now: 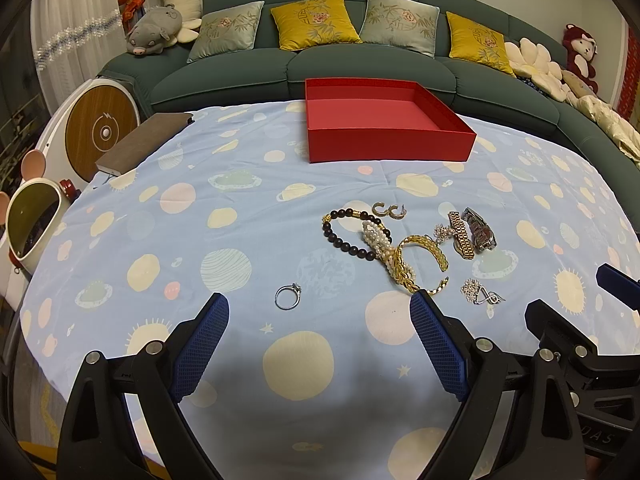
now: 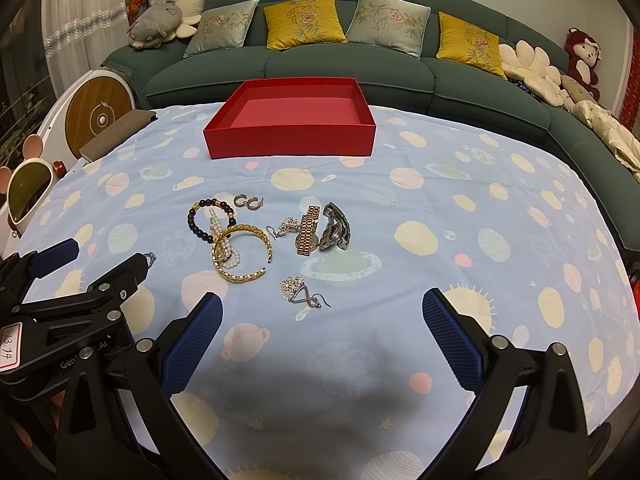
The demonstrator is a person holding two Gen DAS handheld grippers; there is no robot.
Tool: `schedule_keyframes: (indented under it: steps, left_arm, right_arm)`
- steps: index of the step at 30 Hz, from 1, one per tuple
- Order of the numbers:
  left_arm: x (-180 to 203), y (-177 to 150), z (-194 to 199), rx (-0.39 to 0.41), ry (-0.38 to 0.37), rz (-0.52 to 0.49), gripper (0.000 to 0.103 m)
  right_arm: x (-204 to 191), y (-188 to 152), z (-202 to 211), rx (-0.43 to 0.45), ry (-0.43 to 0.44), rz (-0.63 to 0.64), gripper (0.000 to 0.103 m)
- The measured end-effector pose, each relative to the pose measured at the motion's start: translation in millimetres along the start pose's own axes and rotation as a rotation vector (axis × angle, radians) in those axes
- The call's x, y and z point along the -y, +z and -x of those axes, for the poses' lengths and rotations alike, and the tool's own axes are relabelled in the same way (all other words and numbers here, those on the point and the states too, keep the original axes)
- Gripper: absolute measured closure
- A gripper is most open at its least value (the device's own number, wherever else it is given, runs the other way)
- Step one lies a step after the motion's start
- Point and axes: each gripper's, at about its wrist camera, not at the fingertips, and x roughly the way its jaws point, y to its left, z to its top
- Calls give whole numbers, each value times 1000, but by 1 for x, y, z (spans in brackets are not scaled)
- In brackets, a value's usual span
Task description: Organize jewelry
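A red box (image 1: 390,120) sits open at the far side of the tablecloth (image 1: 240,240), well beyond both claws, with a sofa (image 1: 360,68) behind it and a brown book (image 1: 144,142) far to the left.

The jewelry lies between box and claws. Ahead of the left claw (image 1: 320,304) and to its right are a dark bead bracelet (image 1: 340,232), a pearl strand (image 1: 382,244) across it, a gold bangle (image 1: 420,260), two hoop earrings (image 1: 390,210), a gold watch (image 1: 460,234) touching a silver watch (image 1: 480,228), and silver earrings (image 1: 480,294). A ring (image 1: 287,297) lies alone just ahead of the left claw's tips.

The left claw is spread wide, holding nothing; its right finger (image 1: 436,340) ends just beside the bangle.

The right claw (image 2: 322,304) is spread too, empty, with the silver earrings just ahead of its gap. The left claw's frame hides the ring in the right view.
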Motion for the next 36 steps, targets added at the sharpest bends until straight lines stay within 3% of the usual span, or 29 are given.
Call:
schedule_keyframes:
  steps: [17,26,36]
  left_arm:
    - [0,0,0,-3,-5,4,14]
    - [-2,1,-25,-97,-117,72,14]
    - [20,7,-57,-140,-142,74,14]
  right_arm:
    - [0,0,-1,0,1,0,5]
    - [10,4,-11,-9,-1,-12,5]
    - [32,8,-34,-40,-6,-67,5]
